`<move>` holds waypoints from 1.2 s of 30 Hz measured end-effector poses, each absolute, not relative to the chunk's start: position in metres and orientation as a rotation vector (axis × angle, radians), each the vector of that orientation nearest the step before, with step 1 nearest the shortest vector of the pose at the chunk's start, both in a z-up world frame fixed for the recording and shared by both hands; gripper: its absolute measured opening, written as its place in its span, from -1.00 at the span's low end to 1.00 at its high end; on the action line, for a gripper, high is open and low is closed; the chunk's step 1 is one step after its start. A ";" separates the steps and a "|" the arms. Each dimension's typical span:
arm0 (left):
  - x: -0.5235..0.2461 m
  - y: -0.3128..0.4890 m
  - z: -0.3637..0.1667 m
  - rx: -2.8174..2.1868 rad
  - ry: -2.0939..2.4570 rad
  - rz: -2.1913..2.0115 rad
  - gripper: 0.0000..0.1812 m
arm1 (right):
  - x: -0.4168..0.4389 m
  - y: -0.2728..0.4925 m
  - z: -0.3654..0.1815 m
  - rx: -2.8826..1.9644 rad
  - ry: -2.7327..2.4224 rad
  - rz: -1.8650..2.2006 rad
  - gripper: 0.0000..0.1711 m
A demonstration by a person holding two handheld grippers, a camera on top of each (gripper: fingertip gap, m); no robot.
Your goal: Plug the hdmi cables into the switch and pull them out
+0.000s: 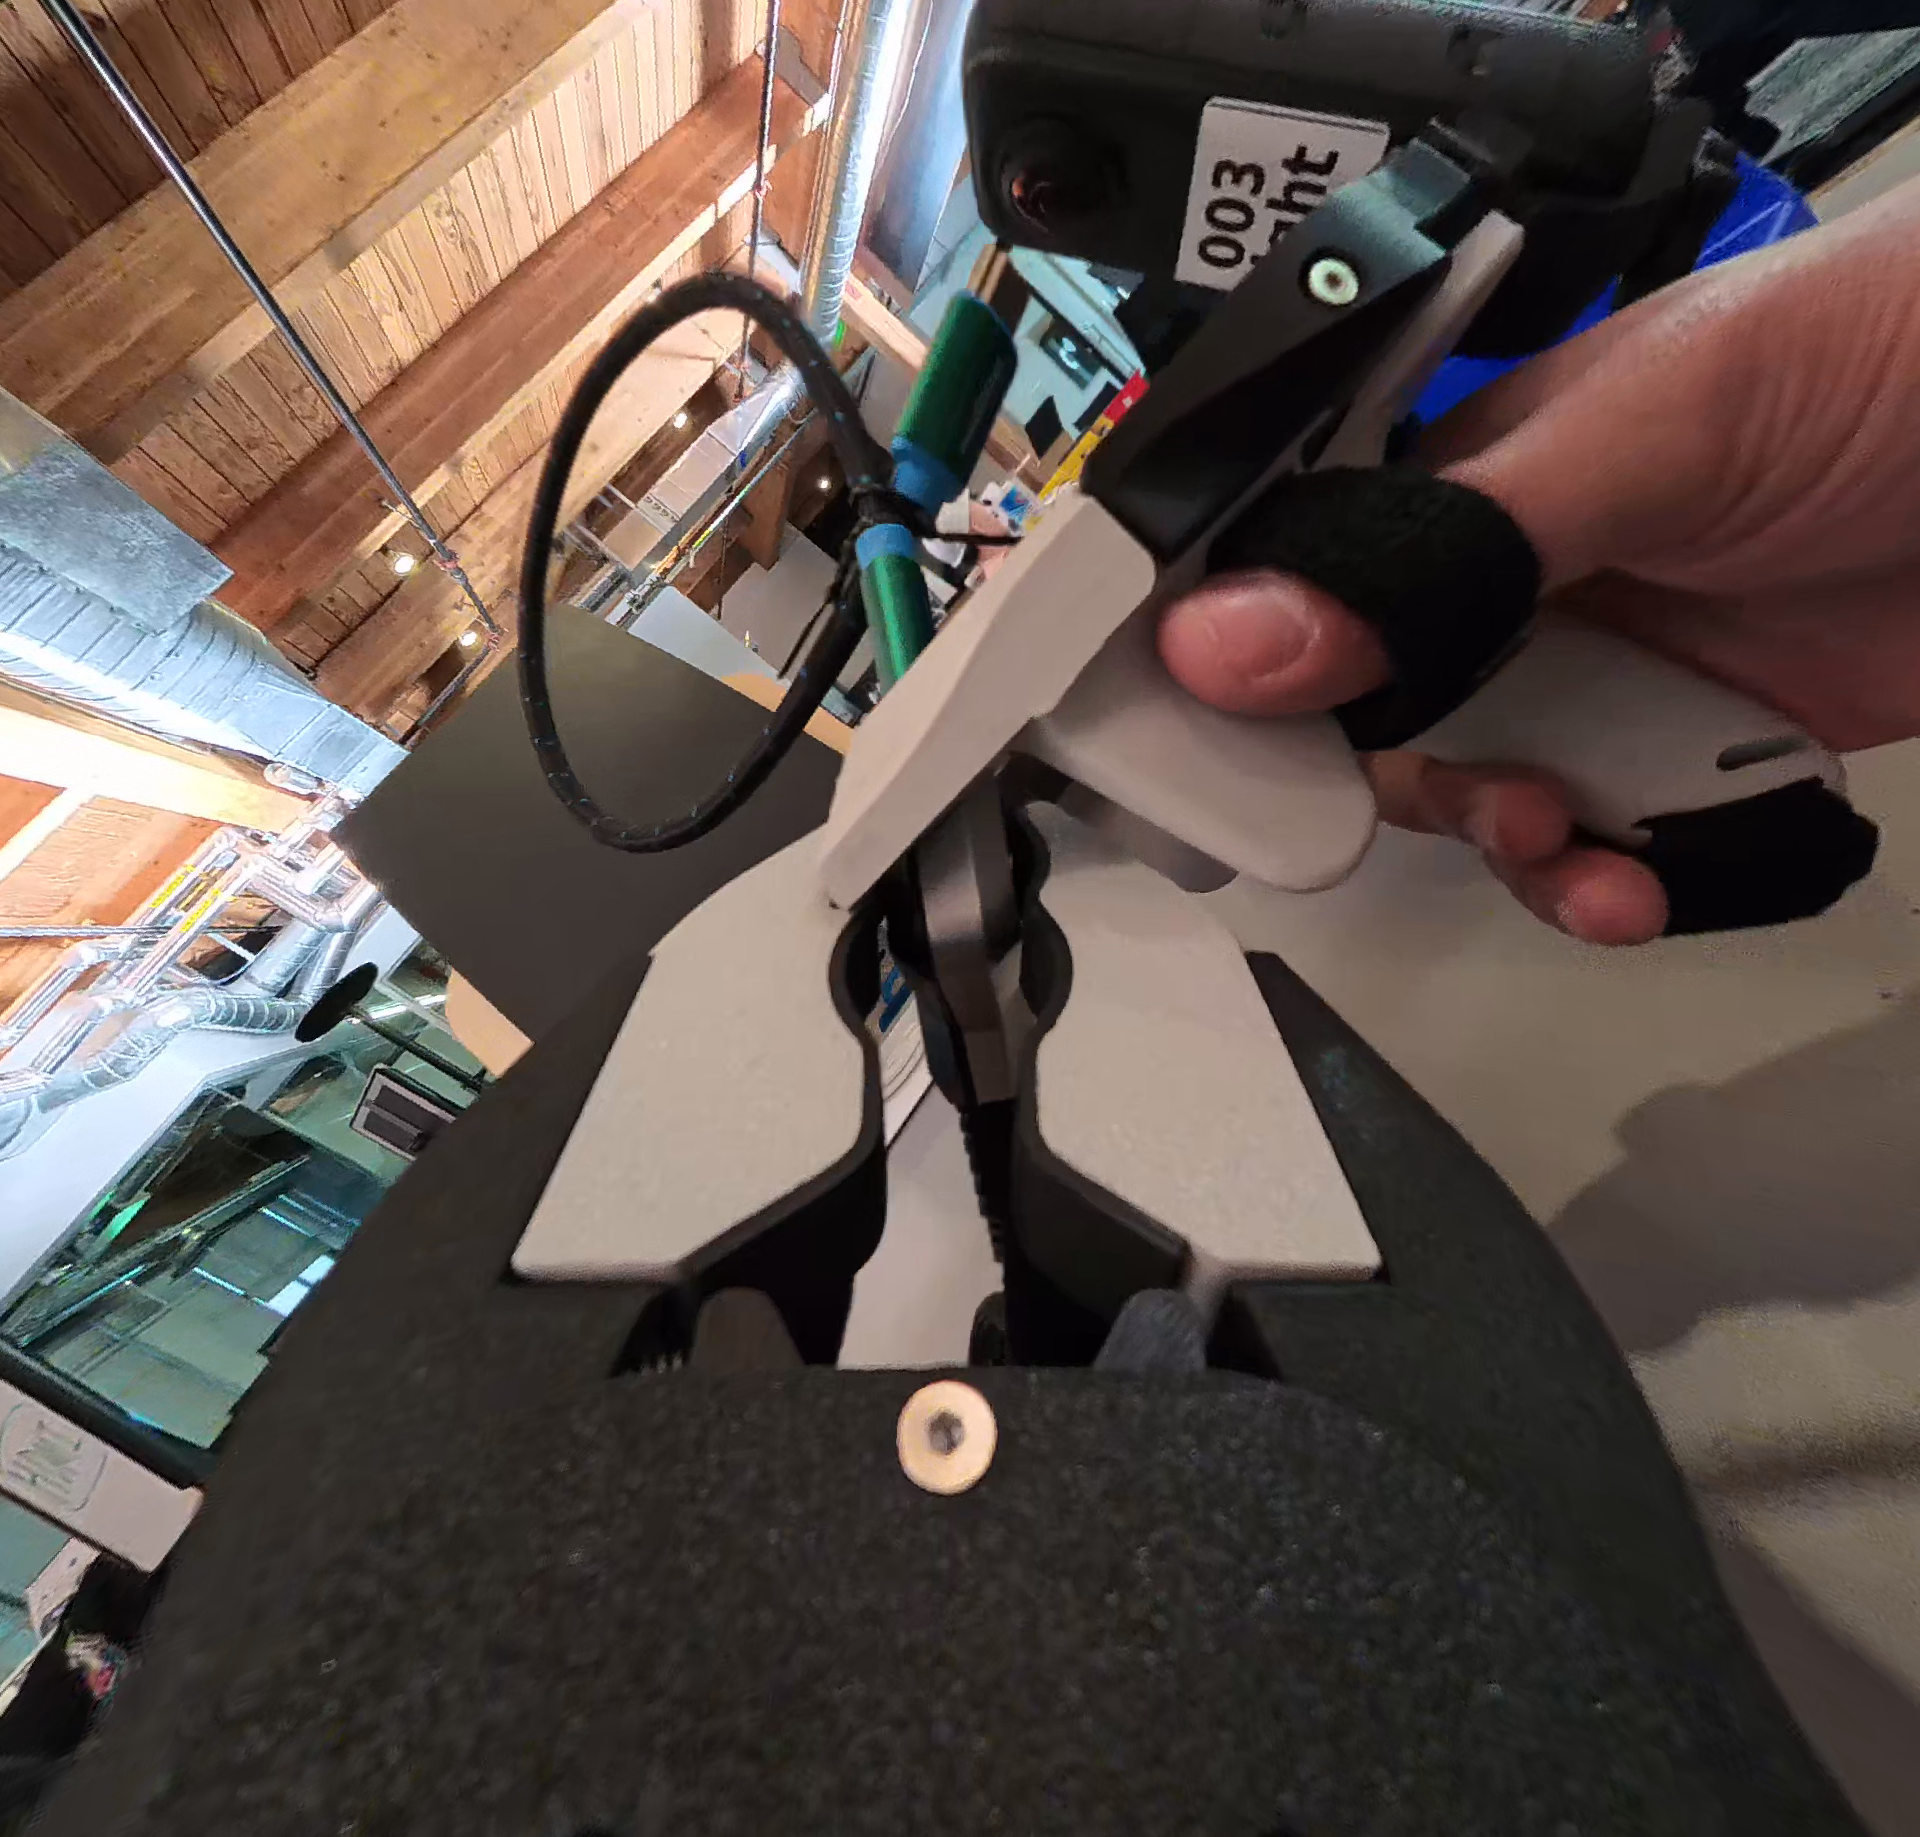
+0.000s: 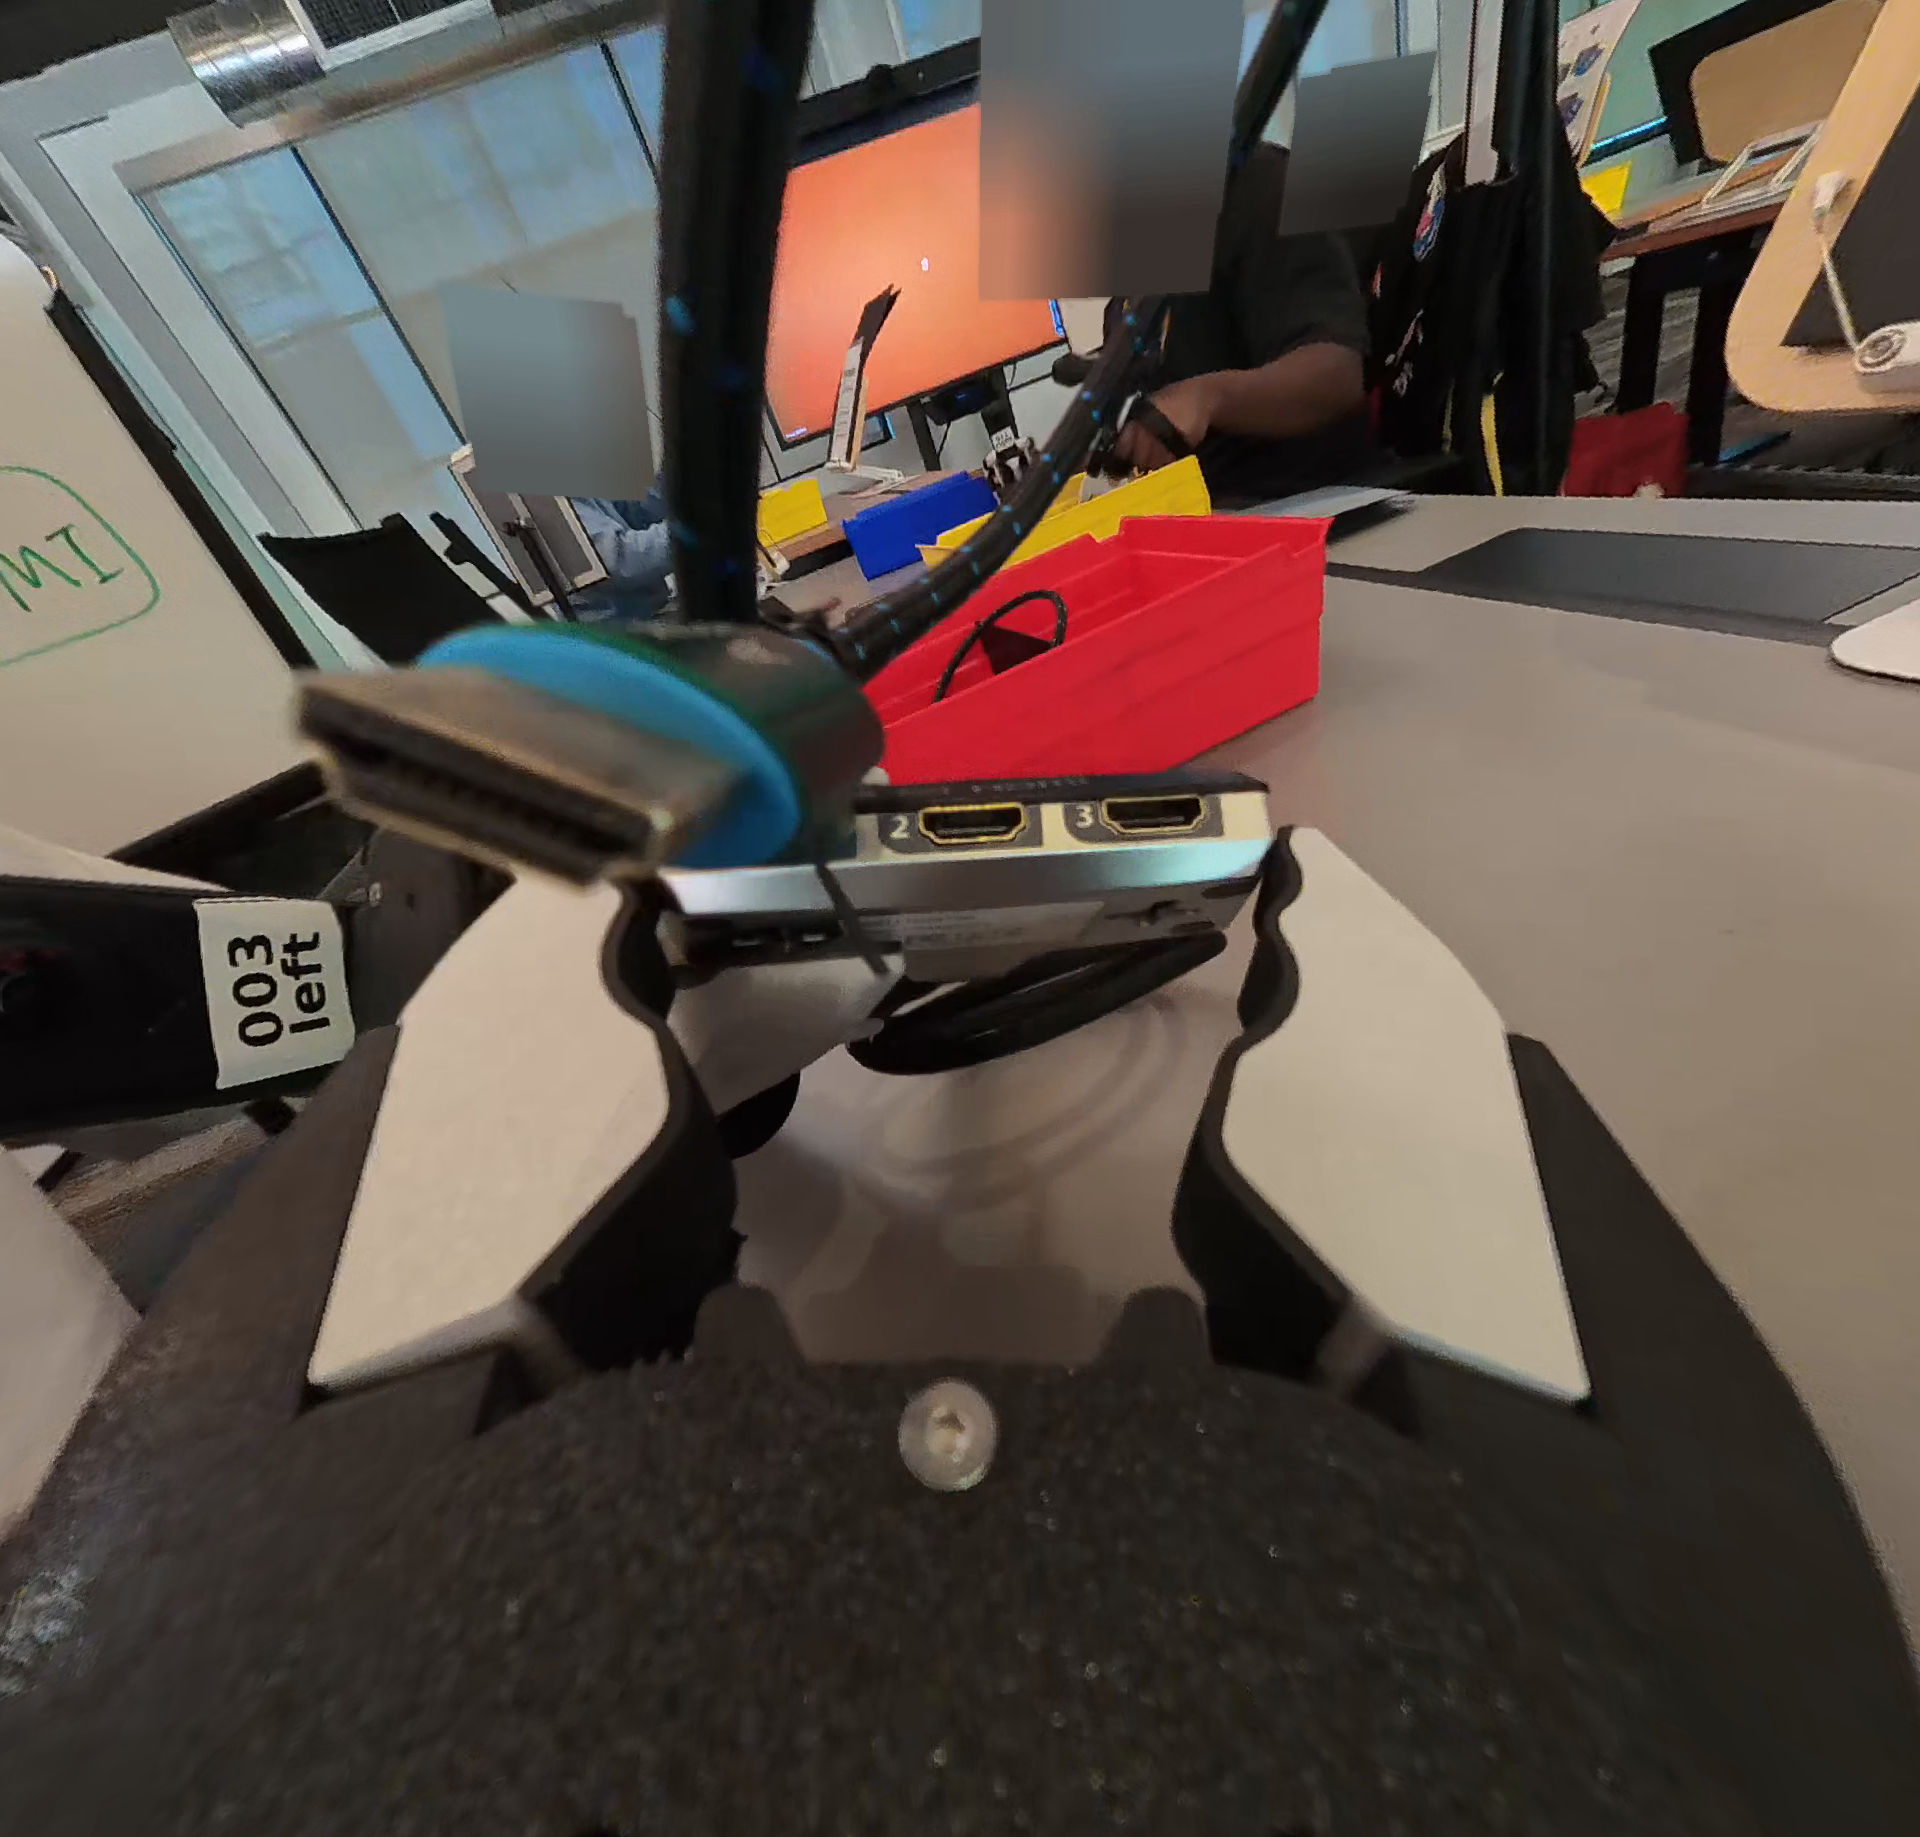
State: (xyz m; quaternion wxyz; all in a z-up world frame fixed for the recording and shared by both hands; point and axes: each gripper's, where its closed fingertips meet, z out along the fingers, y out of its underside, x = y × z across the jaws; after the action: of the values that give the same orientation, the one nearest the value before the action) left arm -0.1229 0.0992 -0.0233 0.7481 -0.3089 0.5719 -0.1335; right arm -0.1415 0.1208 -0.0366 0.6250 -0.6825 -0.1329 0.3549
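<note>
My right gripper [image 2: 956, 914] is shut on the grey hdmi switch [image 2: 1039, 868] by its short ends and holds it above the table, with two empty numbered ports facing me. A green hdmi plug [image 2: 499, 779] with blue tape hangs loose in front of the switch's left end. Its black braided cable [image 2: 717, 333] runs upward. My left gripper [image 1: 951, 966] is shut on a thin dark grey slab [image 1: 966, 956], apparently the switch's end, with a ribbed black cable boot [image 1: 982, 1164] behind it. The green plug [image 1: 951, 374] and cable loop [image 1: 551, 561] show beyond.
A red bin [image 2: 1143, 624] with a coiled cable stands behind the switch on the grey table [image 2: 1558, 852]. Yellow and blue bins, an orange monitor [image 2: 883, 260] and seated people are farther back. A hand [image 1: 1714, 437] holds the right gripper close above my left one.
</note>
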 end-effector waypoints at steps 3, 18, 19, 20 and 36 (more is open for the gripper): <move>-0.122 0.100 -0.027 -0.667 1.263 -0.273 -0.76 | -0.140 0.121 -0.041 -1.573 -0.308 0.828 0.27; -0.133 0.137 -0.038 -0.850 1.212 -0.395 -0.74 | 0.010 0.130 0.081 -1.578 -0.223 0.348 0.25; -0.133 0.144 -0.041 -0.879 1.212 -0.417 -0.74 | 0.026 0.134 0.097 -1.587 -0.223 0.296 0.25; -0.132 0.151 -0.046 -0.907 1.212 -0.426 -0.74 | 0.042 0.138 0.111 -1.607 -0.224 0.240 0.25; -0.119 0.153 -0.068 -0.912 1.265 -0.339 -0.78 | 0.241 0.201 0.143 -1.703 0.095 -0.152 0.23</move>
State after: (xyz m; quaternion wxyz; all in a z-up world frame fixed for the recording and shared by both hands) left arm -0.1193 0.1527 -0.0678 0.6980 -0.4091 0.5677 -0.1521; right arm 0.2414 0.2009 0.1434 0.6554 -0.7511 0.0418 -0.0672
